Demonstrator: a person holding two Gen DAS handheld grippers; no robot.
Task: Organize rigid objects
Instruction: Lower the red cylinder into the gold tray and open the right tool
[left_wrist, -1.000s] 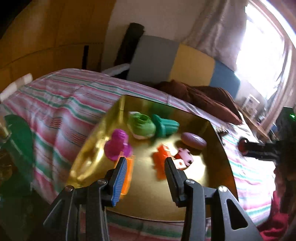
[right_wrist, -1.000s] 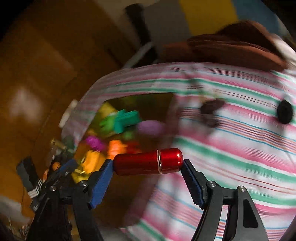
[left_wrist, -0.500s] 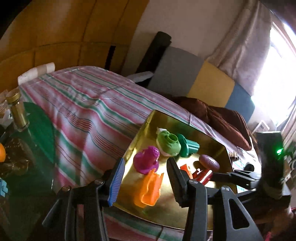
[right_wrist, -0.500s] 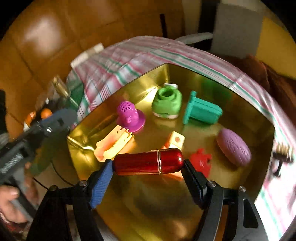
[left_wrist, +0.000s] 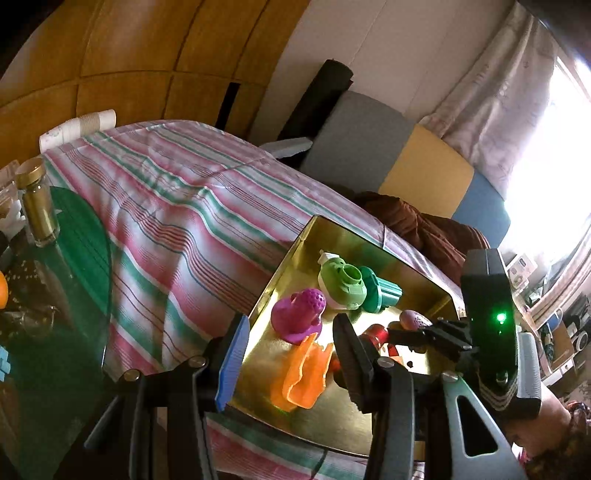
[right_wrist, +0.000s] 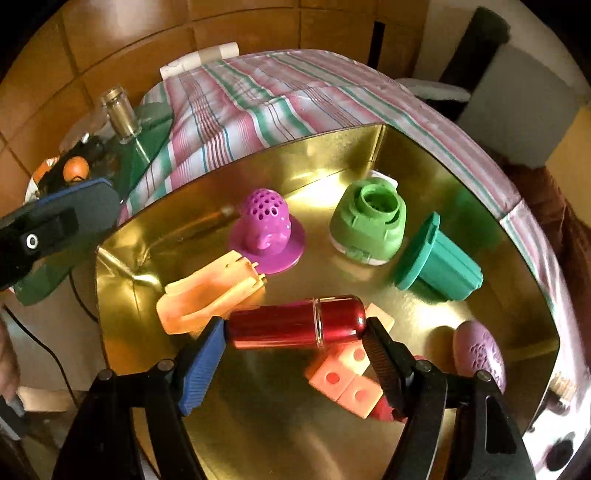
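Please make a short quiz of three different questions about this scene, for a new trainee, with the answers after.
1. True or false: the right gripper holds the red metal cylinder over the gold tray.
2. Which object lies on its side? A) magenta perforated dome B) teal flanged cup C) light green cap
3. Fill in: the left gripper has its jaws ____ and holds nothing.

Key: 1 true; 2 B; 3 open.
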